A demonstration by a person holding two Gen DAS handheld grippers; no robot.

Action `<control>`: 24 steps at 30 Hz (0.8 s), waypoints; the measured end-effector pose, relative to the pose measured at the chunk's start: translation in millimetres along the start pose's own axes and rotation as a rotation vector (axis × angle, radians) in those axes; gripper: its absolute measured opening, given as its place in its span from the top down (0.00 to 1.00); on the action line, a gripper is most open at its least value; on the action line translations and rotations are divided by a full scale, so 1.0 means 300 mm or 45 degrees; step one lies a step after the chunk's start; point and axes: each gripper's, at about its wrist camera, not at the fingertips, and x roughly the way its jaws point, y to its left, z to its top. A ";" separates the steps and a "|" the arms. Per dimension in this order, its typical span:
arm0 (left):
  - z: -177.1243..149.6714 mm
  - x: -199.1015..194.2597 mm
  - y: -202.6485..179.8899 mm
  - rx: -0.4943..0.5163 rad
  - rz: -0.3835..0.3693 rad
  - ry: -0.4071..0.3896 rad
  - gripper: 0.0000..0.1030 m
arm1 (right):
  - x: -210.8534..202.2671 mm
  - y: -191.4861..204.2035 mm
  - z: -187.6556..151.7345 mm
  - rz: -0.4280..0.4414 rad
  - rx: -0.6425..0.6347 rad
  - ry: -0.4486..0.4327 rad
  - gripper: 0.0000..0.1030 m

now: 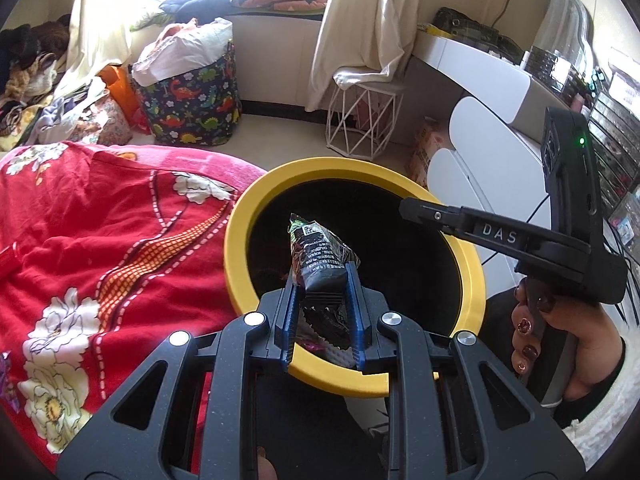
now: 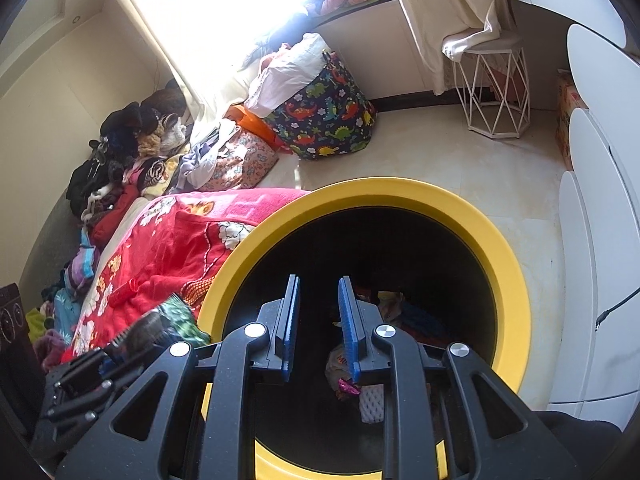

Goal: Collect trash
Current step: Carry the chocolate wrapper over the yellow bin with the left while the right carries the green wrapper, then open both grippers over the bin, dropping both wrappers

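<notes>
The left gripper [image 1: 322,280] has its jaws clenched on a crumpled dark foil snack wrapper [image 1: 320,256], poised over the yellow-rimmed black trash bin [image 1: 236,240], presumably for dropping. At three o'clock, the right gripper [image 2: 319,300] hangs over the bin, jaws narrowly parted around nothing.

Yellow-rimmed black bin [image 1: 472,260], red floral blanket [image 1: 100,240], navy dinosaur-print bag [image 1: 192,104].

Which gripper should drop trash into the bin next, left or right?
Left. The left gripper is shut on a wrapper above the yellow-rimmed bin. The right gripper also sits over the bin but its jaws hold nothing.
</notes>
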 end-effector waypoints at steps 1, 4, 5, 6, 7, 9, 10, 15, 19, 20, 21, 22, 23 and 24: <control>-0.001 0.009 -0.003 0.003 -0.007 0.009 0.85 | -0.003 -0.007 0.001 0.001 0.008 -0.003 0.80; 0.002 0.038 -0.020 0.018 -0.016 0.028 0.85 | -0.010 -0.022 0.004 -0.003 0.029 -0.014 0.80; 0.005 0.048 -0.024 0.021 -0.019 0.035 0.85 | -0.012 -0.022 0.003 -0.005 0.035 -0.018 0.80; 0.006 0.057 -0.027 0.024 -0.023 0.042 0.85 | -0.016 -0.028 0.004 -0.007 0.045 -0.023 0.80; 0.008 0.066 -0.033 0.029 -0.027 0.049 0.85 | -0.017 -0.032 0.007 -0.007 0.052 -0.026 0.80; 0.011 0.086 -0.044 0.039 -0.035 0.063 0.85 | -0.023 -0.044 0.009 -0.012 0.070 -0.034 0.77; 0.016 0.096 -0.049 0.044 -0.039 0.069 0.85 | -0.025 -0.051 0.011 -0.012 0.079 -0.040 0.74; 0.022 0.136 -0.079 0.065 -0.051 0.094 0.82 | -0.036 -0.077 0.021 -0.025 0.105 -0.065 0.67; 0.029 0.152 -0.093 0.072 -0.055 0.097 0.75 | -0.045 -0.084 0.023 -0.038 0.112 -0.081 0.59; 0.031 0.156 -0.094 0.073 -0.053 0.097 0.71 | -0.048 -0.087 0.022 -0.042 0.116 -0.085 0.57; 0.032 0.157 -0.095 0.073 -0.051 0.096 0.69 | -0.048 -0.089 0.022 -0.046 0.118 -0.089 0.56; 0.033 0.159 -0.095 0.073 -0.051 0.096 0.68 | -0.048 -0.091 0.023 -0.051 0.121 -0.092 0.54; 0.033 0.160 -0.095 0.072 -0.050 0.096 0.65 | -0.048 -0.094 0.024 -0.056 0.125 -0.094 0.52; 0.033 0.160 -0.096 0.070 -0.046 0.094 0.61 | -0.048 -0.097 0.025 -0.060 0.129 -0.095 0.52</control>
